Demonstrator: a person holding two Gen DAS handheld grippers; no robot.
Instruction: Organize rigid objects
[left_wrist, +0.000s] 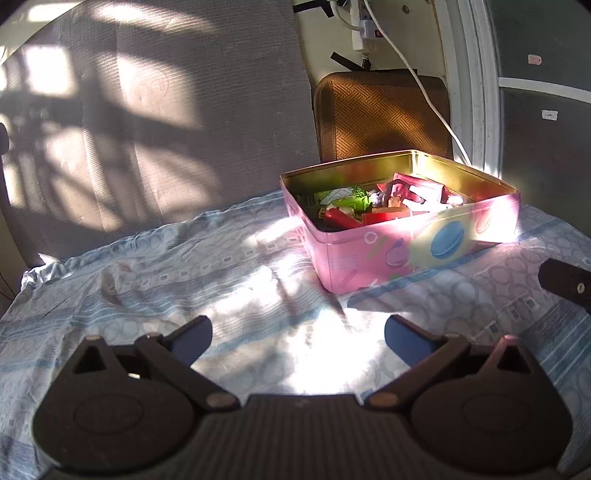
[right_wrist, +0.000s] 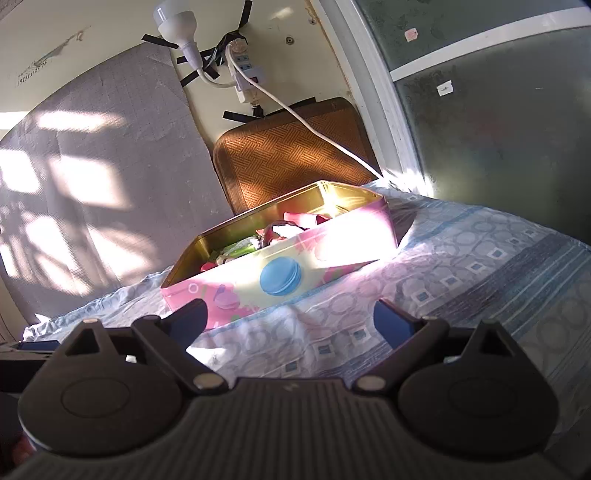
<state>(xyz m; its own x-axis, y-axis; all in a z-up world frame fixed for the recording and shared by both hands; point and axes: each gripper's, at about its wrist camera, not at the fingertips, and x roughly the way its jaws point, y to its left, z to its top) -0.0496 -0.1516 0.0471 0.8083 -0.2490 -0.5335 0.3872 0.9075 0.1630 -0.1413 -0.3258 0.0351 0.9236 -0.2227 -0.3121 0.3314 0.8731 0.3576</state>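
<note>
A pink tin box (left_wrist: 413, 243) with macaron pictures and a gold inside stands open on the blue patterned bedsheet (left_wrist: 184, 280). It holds several packets, red, pink and green (left_wrist: 347, 197). My left gripper (left_wrist: 298, 334) is open and empty, low over the sheet, in front and left of the box. The box also shows in the right wrist view (right_wrist: 280, 273), close ahead of my right gripper (right_wrist: 290, 319), which is open and empty. Part of the right gripper shows at the right edge of the left wrist view (left_wrist: 565, 282).
A brown woven cushion (left_wrist: 380, 114) leans on the wall behind the box. A white cable (left_wrist: 432, 103) runs down from a power strip (right_wrist: 245, 74) taped to the wall. A grey board (left_wrist: 166, 110) stands at the left. A window frame (right_wrist: 384, 103) is at the right.
</note>
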